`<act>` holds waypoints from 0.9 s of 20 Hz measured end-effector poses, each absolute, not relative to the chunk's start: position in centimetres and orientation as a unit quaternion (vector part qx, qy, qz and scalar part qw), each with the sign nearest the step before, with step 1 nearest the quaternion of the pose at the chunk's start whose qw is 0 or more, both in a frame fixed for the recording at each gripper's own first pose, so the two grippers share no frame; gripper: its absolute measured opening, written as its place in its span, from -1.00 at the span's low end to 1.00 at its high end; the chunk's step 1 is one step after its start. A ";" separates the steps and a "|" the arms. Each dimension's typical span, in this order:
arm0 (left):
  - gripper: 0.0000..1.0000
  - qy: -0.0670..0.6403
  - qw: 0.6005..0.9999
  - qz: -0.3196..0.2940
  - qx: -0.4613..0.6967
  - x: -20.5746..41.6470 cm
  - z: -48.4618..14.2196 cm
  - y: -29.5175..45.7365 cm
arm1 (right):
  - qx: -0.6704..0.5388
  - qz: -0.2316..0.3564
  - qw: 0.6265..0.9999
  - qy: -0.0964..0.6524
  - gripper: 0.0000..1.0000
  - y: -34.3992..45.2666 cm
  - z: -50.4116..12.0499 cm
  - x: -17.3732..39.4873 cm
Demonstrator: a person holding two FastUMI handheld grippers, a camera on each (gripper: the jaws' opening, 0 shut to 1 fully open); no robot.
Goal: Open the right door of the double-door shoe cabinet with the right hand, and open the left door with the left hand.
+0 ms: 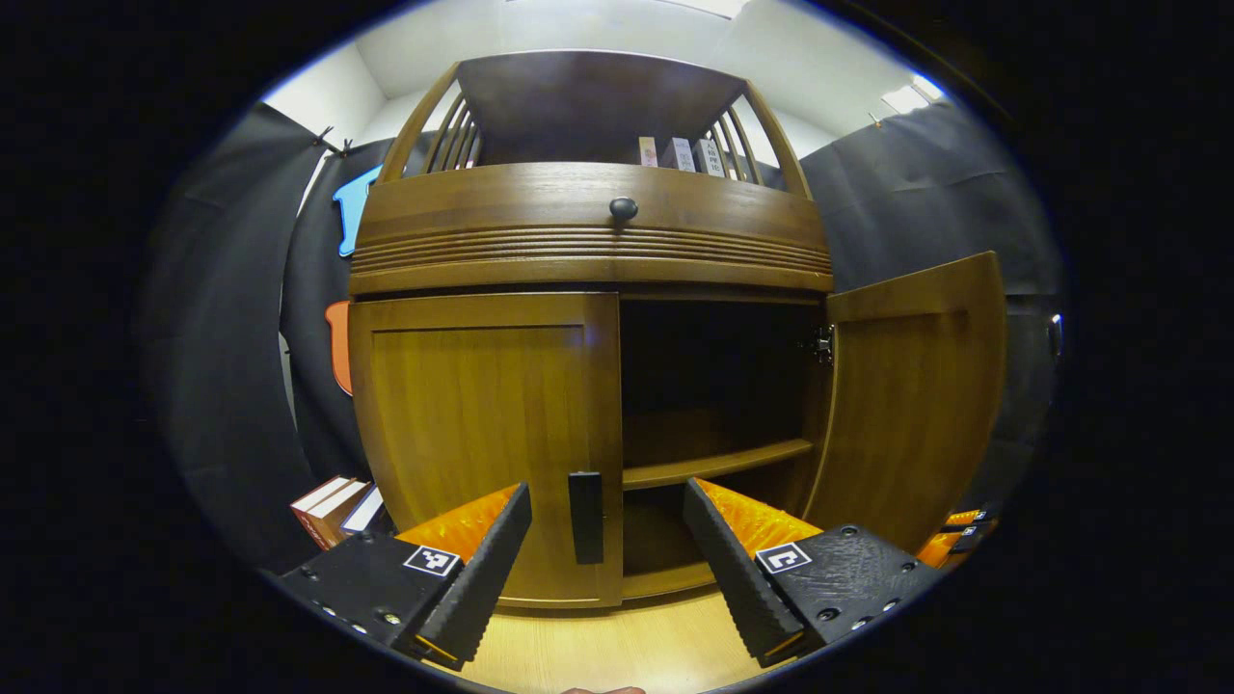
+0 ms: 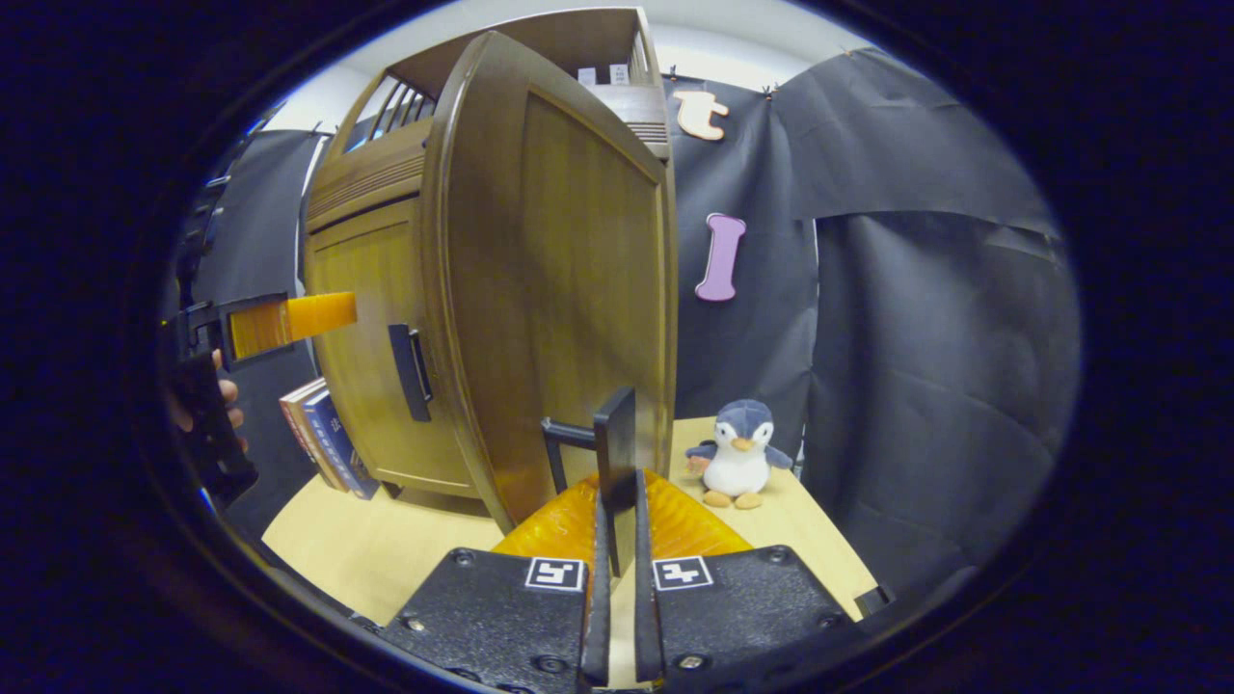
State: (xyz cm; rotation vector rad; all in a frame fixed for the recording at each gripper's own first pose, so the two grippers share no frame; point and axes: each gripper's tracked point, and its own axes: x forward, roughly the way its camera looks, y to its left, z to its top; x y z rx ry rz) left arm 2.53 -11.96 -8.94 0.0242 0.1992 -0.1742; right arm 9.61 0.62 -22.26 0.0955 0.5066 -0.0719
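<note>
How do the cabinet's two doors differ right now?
The right door is swung open, baring the shelf; the left door is shut. The right tool is shut on the right door's handle; the left tool is open, not touching the left door's handle. Both are brown wood with dark handles.

Cabinet interior (image 1: 713, 376) lost in shadow behind the shelf (image 1: 718, 463). Top-shelf items (image 1: 680, 152) too small to be identified. Books (image 1: 333, 506) partly hidden by left gripper (image 1: 603, 540).
</note>
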 end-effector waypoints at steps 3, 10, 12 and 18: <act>1.00 0.102 0.990 -0.092 0.012 2.6 -9.3 -12.7 | 0.045 -0.064 0.962 0.263 -0.79 -1.7 -23.1 8.9; 0.91 0.121 0.988 -0.096 0.017 3.0 -10.7 -13.2 | 0.086 -0.098 0.954 0.269 -0.92 -4.5 -22.8 8.3; 0.91 0.122 0.988 -0.095 0.019 2.0 -11.0 -13.6 | 0.080 -0.100 0.954 0.269 -0.92 -5.2 -23.0 7.8; 0.91 0.138 0.987 -0.083 0.012 4.4 -13.4 -13.2 | 0.085 -0.123 0.952 0.267 -0.92 -7.9 -23.1 6.7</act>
